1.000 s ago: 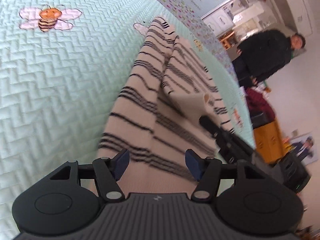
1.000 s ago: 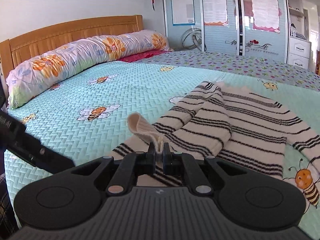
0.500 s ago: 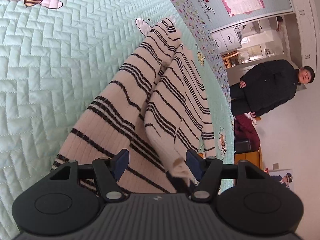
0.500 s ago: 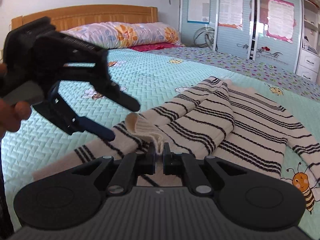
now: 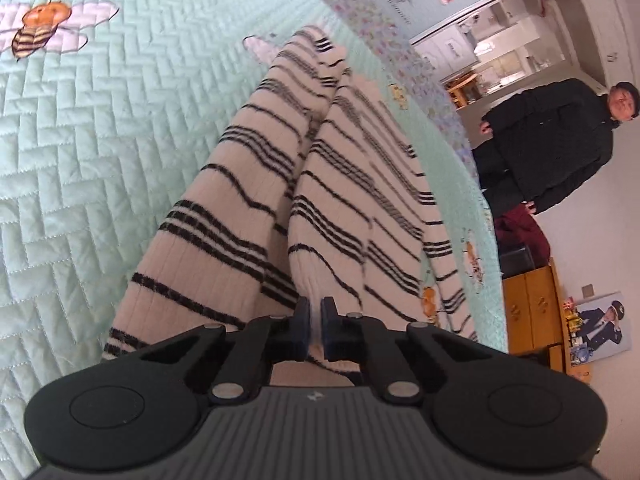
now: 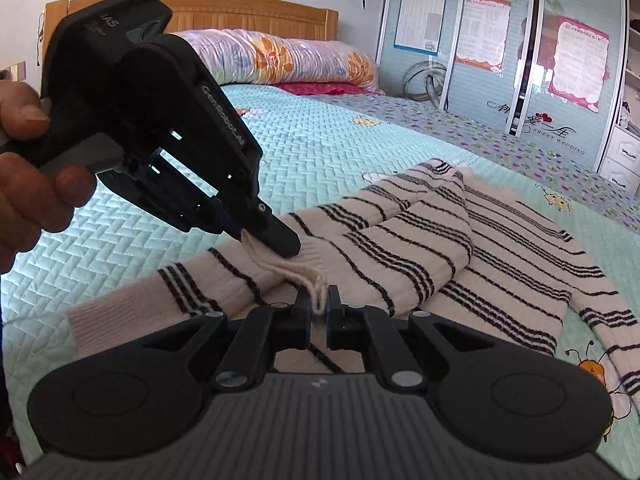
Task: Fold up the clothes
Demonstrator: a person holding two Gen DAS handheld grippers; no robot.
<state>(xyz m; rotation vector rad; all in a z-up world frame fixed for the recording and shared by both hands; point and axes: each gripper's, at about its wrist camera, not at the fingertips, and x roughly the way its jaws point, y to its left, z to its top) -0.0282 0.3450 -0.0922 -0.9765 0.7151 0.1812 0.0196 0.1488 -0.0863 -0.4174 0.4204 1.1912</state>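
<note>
Up close, the sweater is a ribbed cream knit with thin black stripes, lying partly folded on a quilted mint bedspread stitched in a herringbone pattern and dotted with embroidered bees. Its plain cream cuff rises off the bed between the 2 tools. The right gripper has its fingers pressed together on the near edge of that cuff. The left gripper, held by a hand, pinches the cuff's far end just beyond those fingers; from its own camera, the left gripper shows both pads tight on cream knit. Past the fingertips, a floral bolster lies against a wooden headboard, with sliding wardrobe doors to the right. A bystander in dark clothes stands off the bed's far side. The sweater's lower sleeve runs out of frame at right, and the left gripper hides part of the cuff.
</note>
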